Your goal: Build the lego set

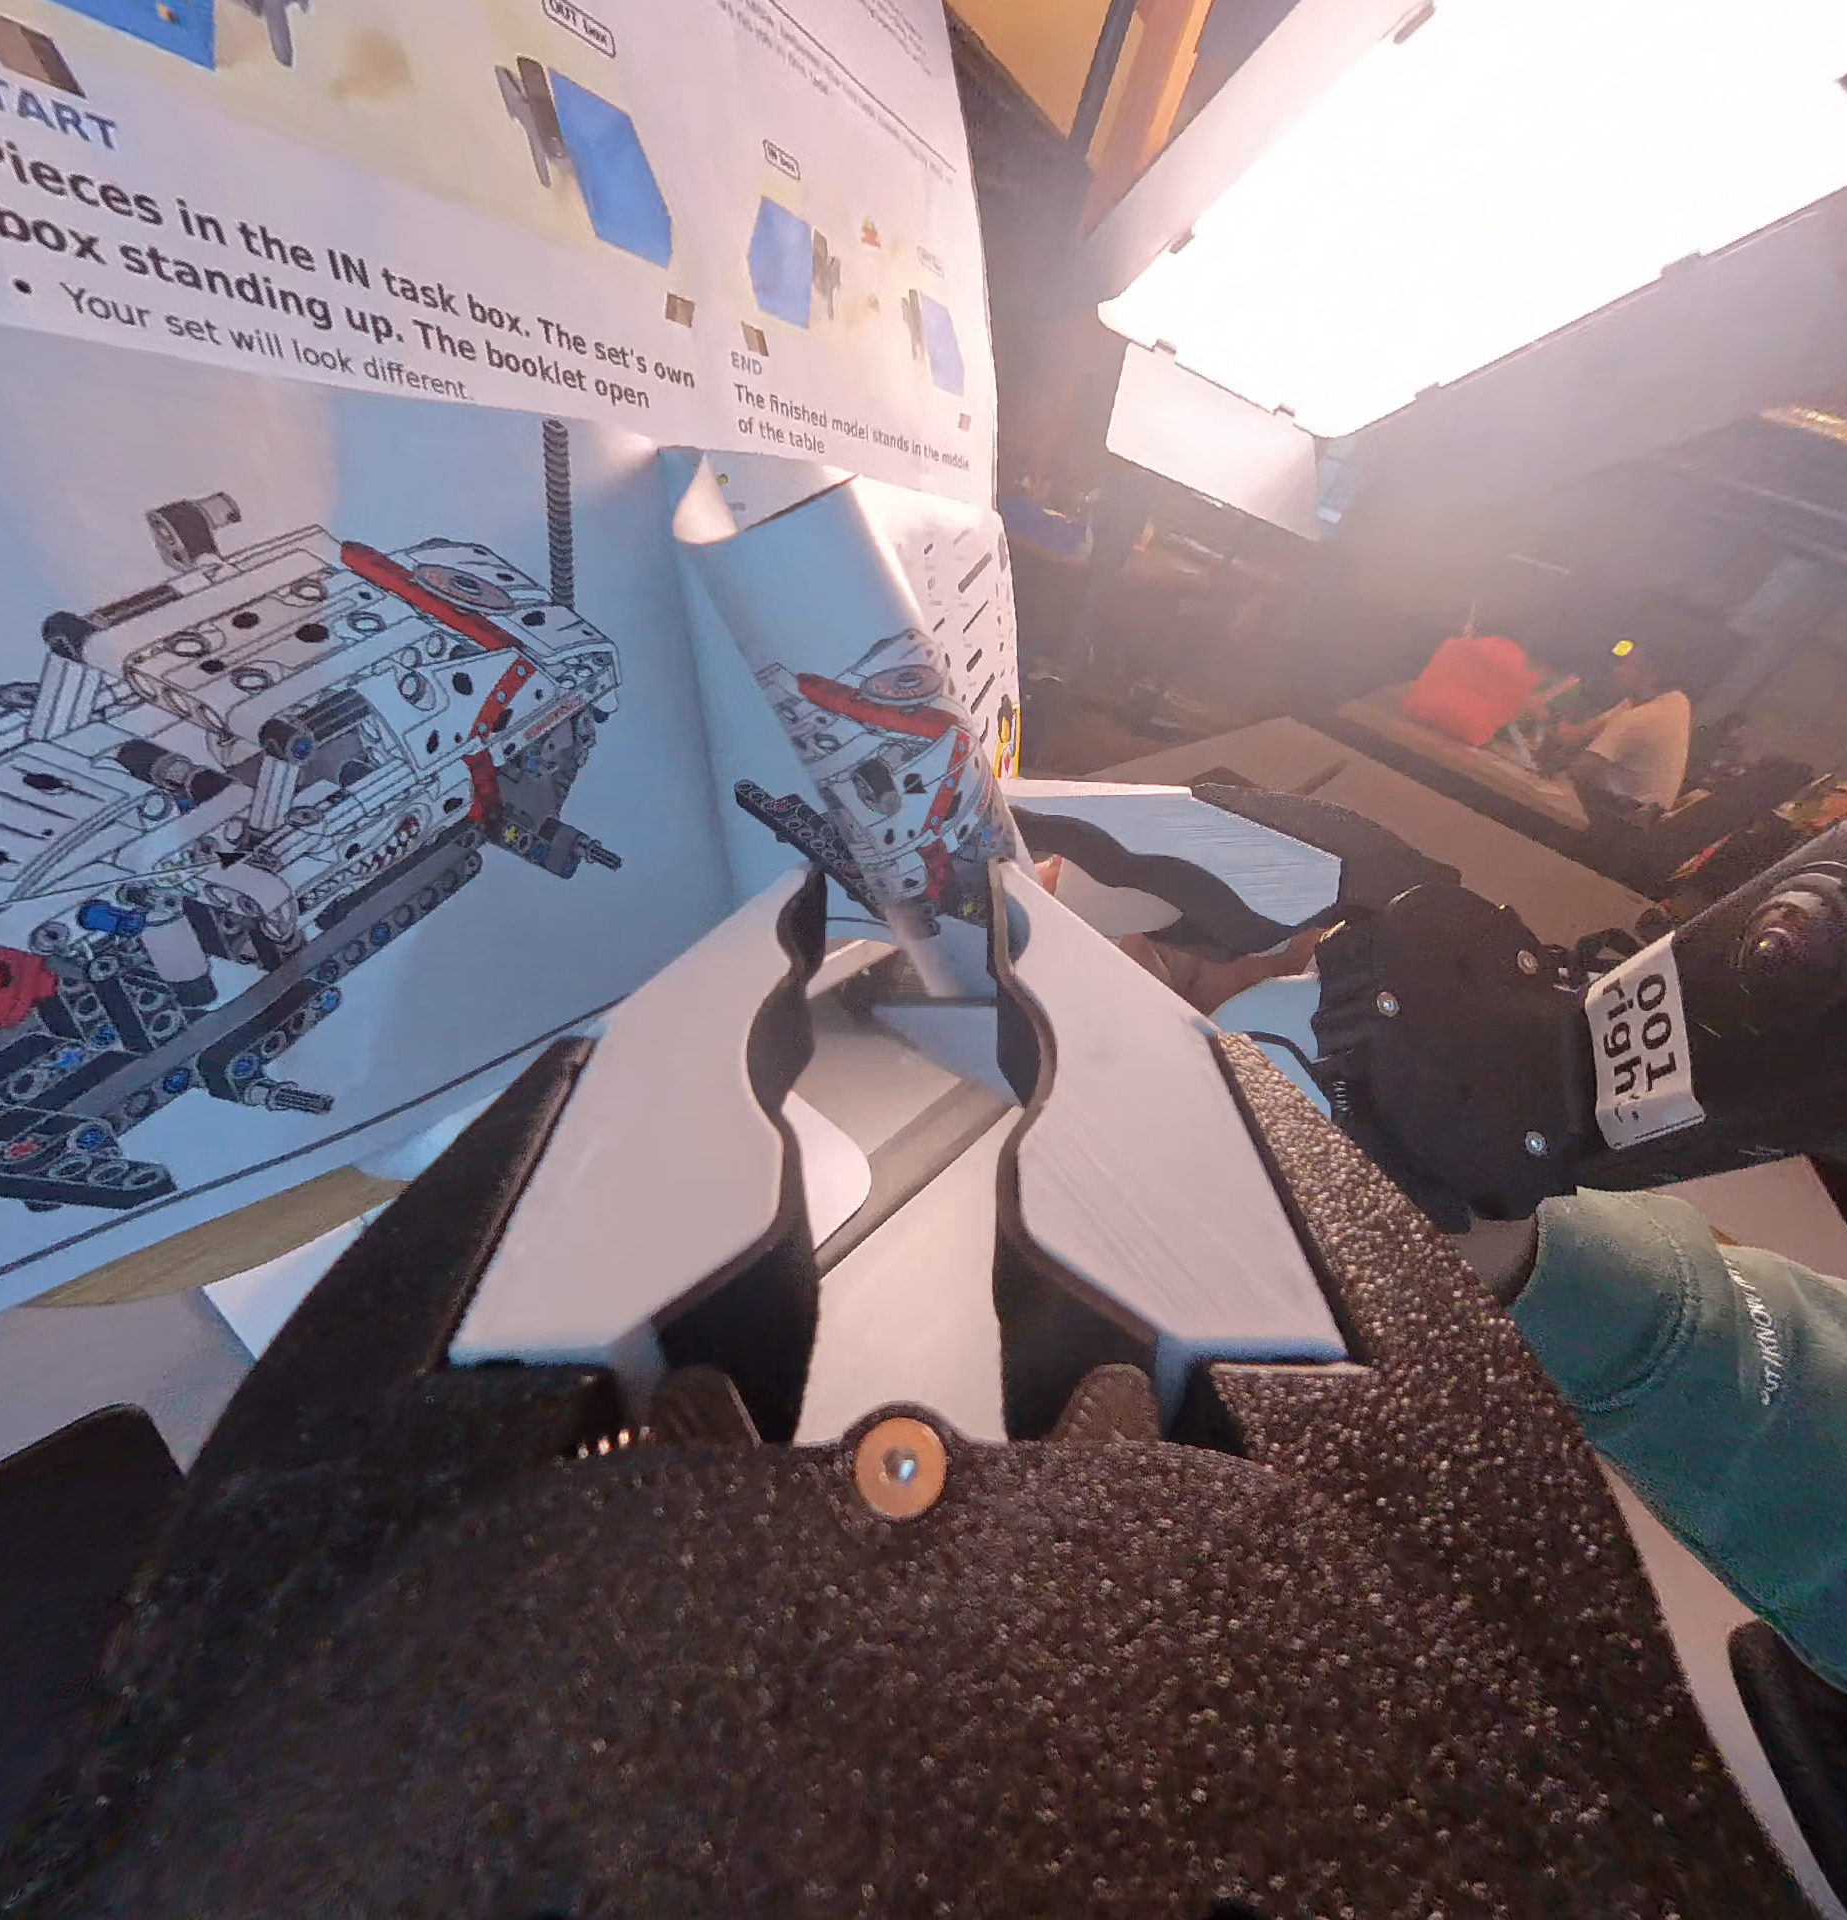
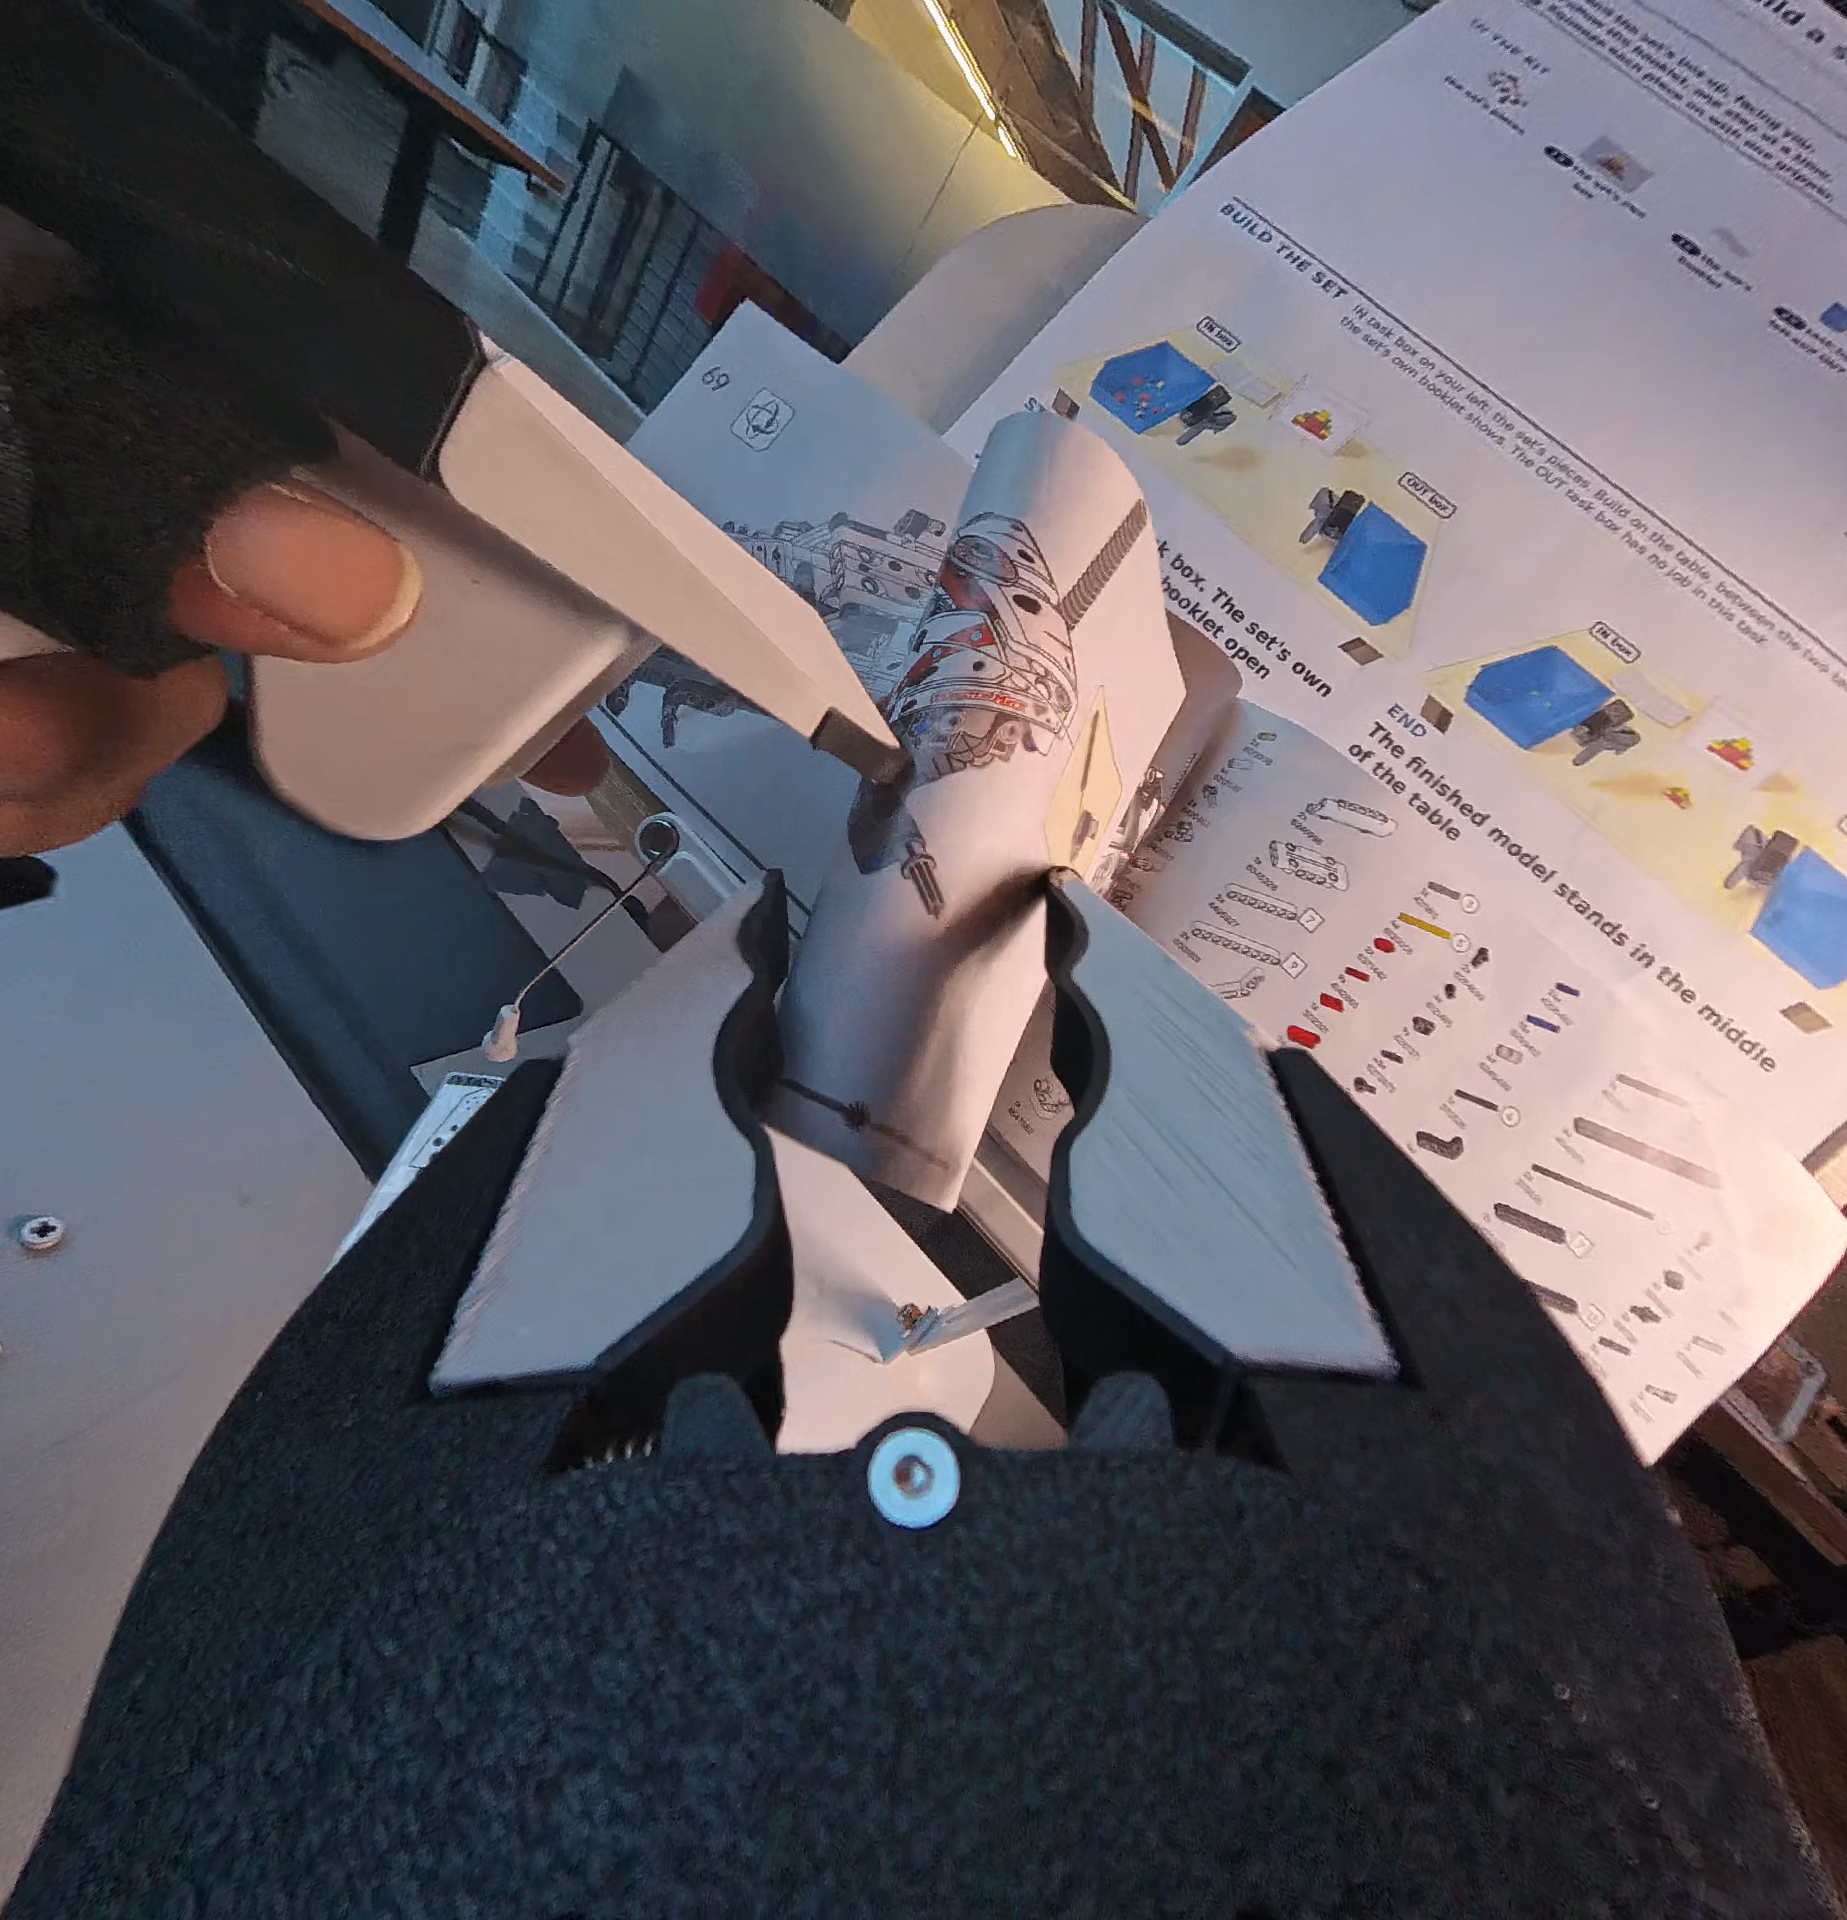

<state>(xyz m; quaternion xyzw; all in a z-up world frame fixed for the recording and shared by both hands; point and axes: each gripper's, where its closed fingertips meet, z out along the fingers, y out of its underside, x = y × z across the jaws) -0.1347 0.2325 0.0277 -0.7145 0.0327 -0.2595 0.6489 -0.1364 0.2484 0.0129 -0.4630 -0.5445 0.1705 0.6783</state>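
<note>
The left wrist view looks forward along its own fingers (image 1: pixel 815 1039), close to the open booklet (image 1: pixel 275 779). The right wrist view faces the same booklet (image 2: pixel 1002 831) from the other side, equally near. Both share its curled page (image 1: pixel 877 707) and the instruction sheet (image 2: pixel 1521 520) behind.

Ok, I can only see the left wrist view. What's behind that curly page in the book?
Observer: The right wrist view shows it. There's a page with rows of little drawn pieces, just right of the curled page.
Operator: Is the other tool grabbing the curly page?
Observer: The curled page stands between the right tool's fingers, but they are spread apart.
Operator: Any real bits lying around?
Observer: A screw lies on the grey table, at the far left of that view. No bricks show there.
</note>
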